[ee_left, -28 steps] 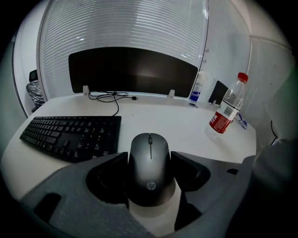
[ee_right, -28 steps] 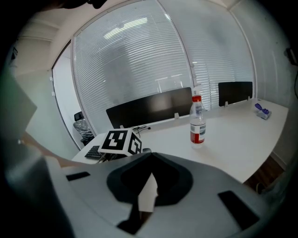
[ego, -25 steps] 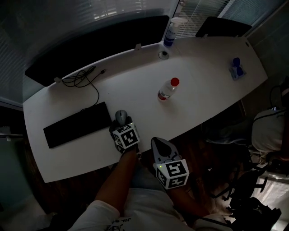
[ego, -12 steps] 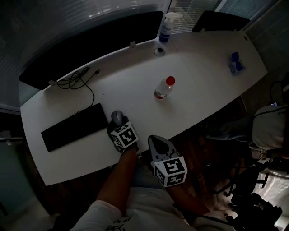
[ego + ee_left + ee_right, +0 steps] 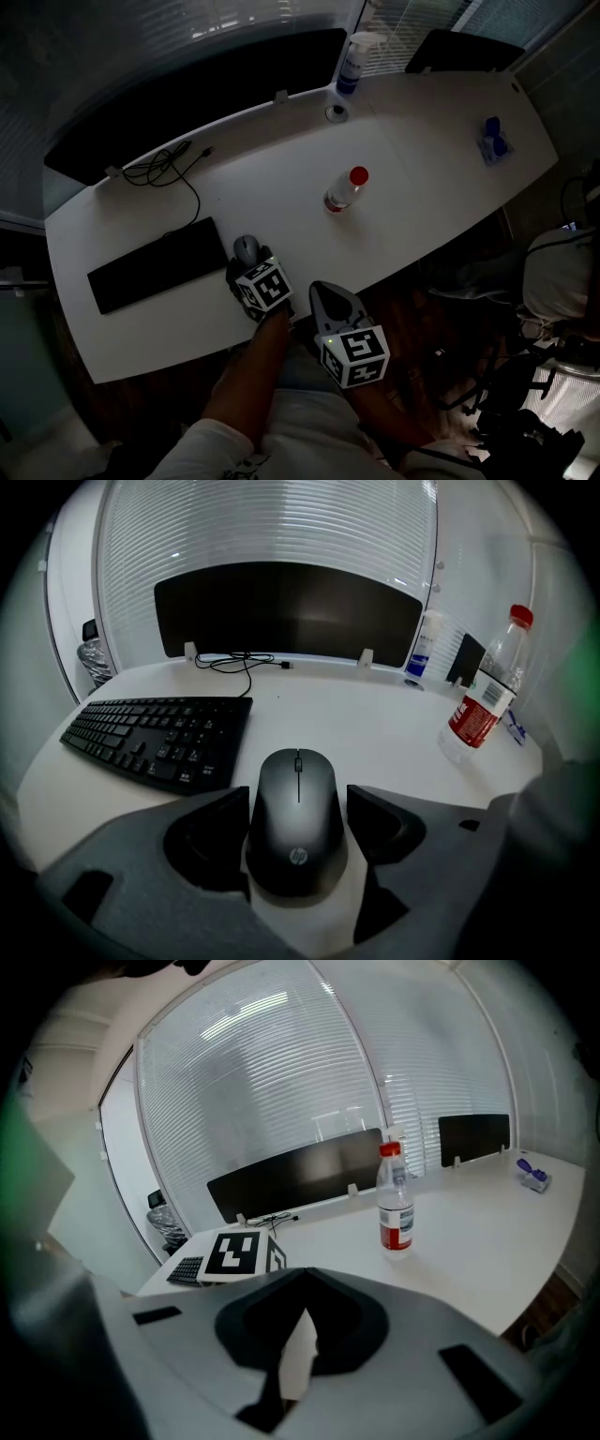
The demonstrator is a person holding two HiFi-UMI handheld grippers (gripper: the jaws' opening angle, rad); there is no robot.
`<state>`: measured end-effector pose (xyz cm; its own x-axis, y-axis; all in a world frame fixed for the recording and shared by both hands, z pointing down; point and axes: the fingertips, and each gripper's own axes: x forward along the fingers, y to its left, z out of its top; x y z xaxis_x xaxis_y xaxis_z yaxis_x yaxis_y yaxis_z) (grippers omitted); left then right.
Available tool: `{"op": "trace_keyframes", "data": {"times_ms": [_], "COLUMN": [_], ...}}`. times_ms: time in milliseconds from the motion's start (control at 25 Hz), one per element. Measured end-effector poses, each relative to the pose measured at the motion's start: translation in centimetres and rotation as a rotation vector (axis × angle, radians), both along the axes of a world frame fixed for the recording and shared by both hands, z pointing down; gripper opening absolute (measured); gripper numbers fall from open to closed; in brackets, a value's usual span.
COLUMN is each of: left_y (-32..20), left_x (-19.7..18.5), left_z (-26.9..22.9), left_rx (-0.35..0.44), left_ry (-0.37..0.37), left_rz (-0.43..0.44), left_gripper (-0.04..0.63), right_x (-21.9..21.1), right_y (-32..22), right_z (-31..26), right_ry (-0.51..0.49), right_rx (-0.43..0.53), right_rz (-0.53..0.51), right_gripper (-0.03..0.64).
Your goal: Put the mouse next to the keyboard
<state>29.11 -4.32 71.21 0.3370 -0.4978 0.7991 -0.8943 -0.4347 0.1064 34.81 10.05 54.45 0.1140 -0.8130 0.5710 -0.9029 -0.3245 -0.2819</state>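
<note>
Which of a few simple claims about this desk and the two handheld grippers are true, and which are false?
1. The mouse lies on the table by the keyboard's right end. True.
2. Nothing stands between the left gripper's jaws. False: the mouse sits between them, and they are opening.
3. The bottle has a blue cap. False: its cap is red.
4. The right gripper's jaws are together and hold nothing. True.
</note>
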Motion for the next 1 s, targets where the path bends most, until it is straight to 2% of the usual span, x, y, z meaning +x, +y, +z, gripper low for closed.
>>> {"op": "trace_keyframes", "data": {"times_ms": [160, 360, 520, 640, 680, 760, 880, 1000], "left_y": [-0.4, -0.3, 0.6, 1.6, 1.2, -0.5, -2.1, -2.5], "left_x": [0.3, -0.2, -1.4, -4.3, -5.6, -8.6, -14.0, -20.1], "left_z": [-0.7, -1.5, -4.4, -7.5, -9.0, -12.4, -17.2, -20.5], "left_rx": [0.024, 0.042, 0.107, 0.128, 0.148, 0.233, 0.337, 0.347], "left_ry": [0.023, 0.019, 0.041, 0.06, 0.061, 0.056, 0.061, 0.097], "left_rz": [0.004, 0.024, 0.138, 0.235, 0.253, 0.263, 0.254, 0.175], "left_gripper": [0.343, 0.348, 0.347, 0.342, 0.305, 0.154, 0.006, 0.006], "right_x": [-0.2, -0.7, -1.1, -1.9, -2.3, -3.3, -6.2, -10.1], "right_y": [-0.5, -1.0, -1.1, -1.0, -1.4, -3.0, -5.2, -7.5], "right_z": [0.2, 0.1, -0.1, -0.5, -0.8, -1.3, -2.6, -4.3], "right_ry": [-0.012, -0.012, -0.001, 0.001, 0.003, 0.01, 0.026, 0.043], "right_rx": [0.004, 0.012, 0.013, 0.002, 0.005, 0.029, 0.052, 0.073], "right_rz": [-0.01, -0.025, -0.043, -0.051, -0.06, -0.099, -0.189, -0.29], "right_gripper": [0.003, 0.003, 0.003, 0.003, 0.003, 0.003, 0.003, 0.003]}}
